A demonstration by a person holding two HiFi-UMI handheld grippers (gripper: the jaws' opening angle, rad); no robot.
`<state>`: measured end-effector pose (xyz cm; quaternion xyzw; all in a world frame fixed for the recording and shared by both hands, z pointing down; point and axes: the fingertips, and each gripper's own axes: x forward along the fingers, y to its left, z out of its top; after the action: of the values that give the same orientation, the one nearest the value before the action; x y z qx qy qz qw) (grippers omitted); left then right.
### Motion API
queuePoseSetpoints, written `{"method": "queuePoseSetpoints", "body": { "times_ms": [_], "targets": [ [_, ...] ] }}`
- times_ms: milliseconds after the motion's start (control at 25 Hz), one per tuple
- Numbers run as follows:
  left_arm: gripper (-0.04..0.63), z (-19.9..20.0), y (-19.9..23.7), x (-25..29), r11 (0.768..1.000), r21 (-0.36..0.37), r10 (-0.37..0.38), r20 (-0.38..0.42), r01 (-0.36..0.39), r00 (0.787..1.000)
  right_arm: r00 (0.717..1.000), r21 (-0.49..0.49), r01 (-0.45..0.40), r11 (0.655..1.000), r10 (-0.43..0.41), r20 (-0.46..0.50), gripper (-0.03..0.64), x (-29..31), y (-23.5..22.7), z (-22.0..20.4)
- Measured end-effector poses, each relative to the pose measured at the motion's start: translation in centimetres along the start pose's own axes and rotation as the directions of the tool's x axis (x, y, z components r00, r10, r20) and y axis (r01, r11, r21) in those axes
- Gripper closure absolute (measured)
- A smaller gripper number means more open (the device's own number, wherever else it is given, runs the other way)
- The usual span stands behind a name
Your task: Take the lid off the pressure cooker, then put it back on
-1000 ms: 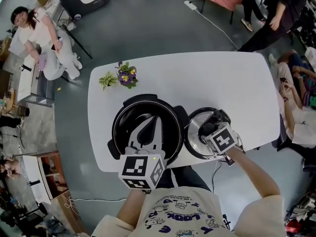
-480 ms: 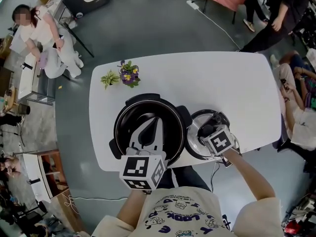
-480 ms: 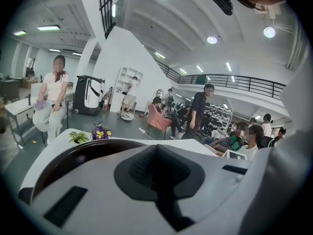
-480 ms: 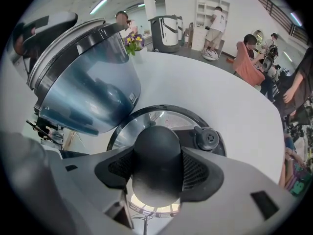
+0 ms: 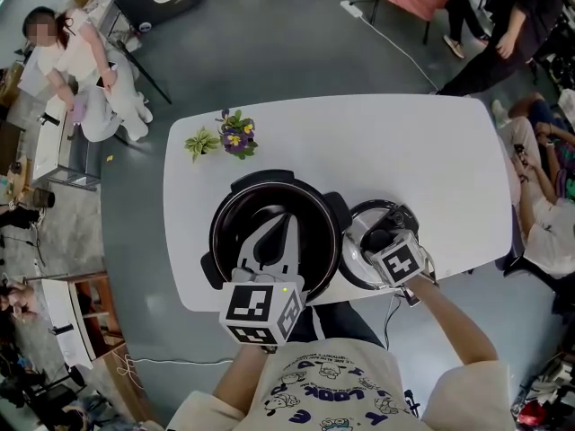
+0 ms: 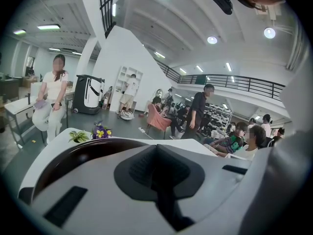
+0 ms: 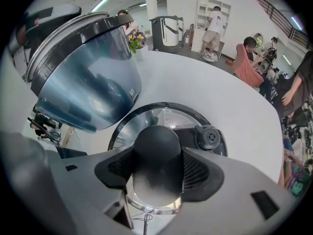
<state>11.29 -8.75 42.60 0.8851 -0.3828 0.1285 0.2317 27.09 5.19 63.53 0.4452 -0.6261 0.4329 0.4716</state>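
The pressure cooker [image 5: 310, 209] stands uncovered at the table's near edge, its dark inner pot showing. My left gripper [image 5: 286, 221] is shut and empty, with its tips over the pot's opening; the left gripper view shows the pot's dark rim [image 6: 83, 153] beneath the gripper [image 6: 157, 151]. The steel lid [image 5: 355, 254] with its black rim is just right of the cooker, over the white table. My right gripper [image 5: 382, 239] points down onto it. In the right gripper view its pads clamp the lid's black knob [image 7: 156, 146] from both sides, above the lid [image 7: 161, 116] and beside the cooker's blue body [image 7: 88, 82].
A small pot of purple and yellow flowers [image 5: 232, 137] and a green sprig [image 5: 199, 142] stand on the white table [image 5: 404, 151] behind the cooker. A steam valve [image 7: 209, 137] sits on the lid beside the knob. People stand and sit around the table.
My right gripper, still holding the lid by its knob, has sunk slightly and edged toward the cooker. The left gripper has stayed where it was.
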Motion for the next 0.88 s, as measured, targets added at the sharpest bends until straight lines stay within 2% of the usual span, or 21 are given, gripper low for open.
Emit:
{"method": "queuePoseSetpoints", "body": {
  "times_ms": [160,280,440,560,720,880],
  "targets": [
    [0.581,-0.1,0.2,0.1,1.000,-0.001,0.001,0.003,-0.001,1.000,0.995,-0.032,0.044,0.999,-0.042,0.085,0.314,-0.1,-0.8,1.1],
    [0.581,-0.1,0.4,0.0,1.000,-0.001,0.006,0.006,-0.006,1.000,0.991,-0.021,0.028,0.999,-0.025,0.130,0.301,-0.1,-0.6,1.3],
    [0.581,0.0,0.5,-0.3,1.000,-0.001,0.011,0.012,-0.011,1.000,0.979,-0.023,0.006,1.000,-0.001,0.204,0.169,-0.2,0.0,1.9],
    [0.581,0.3,0.5,-0.6,1.000,0.001,0.016,0.021,-0.016,1.000,0.960,-0.016,0.024,1.000,-0.018,0.278,0.161,-1.3,0.1,2.7],
    [0.581,1.1,0.9,-0.9,0.999,0.009,0.030,0.050,-0.030,0.998,0.915,0.021,0.051,0.998,-0.055,0.399,0.155,-3.8,-0.6,5.0],
    [0.581,2.2,1.1,-1.5,0.999,0.013,0.046,0.086,-0.047,0.995,0.834,0.089,0.073,0.993,-0.110,0.541,0.164,-8.5,-1.2,8.0]
  ]
}}
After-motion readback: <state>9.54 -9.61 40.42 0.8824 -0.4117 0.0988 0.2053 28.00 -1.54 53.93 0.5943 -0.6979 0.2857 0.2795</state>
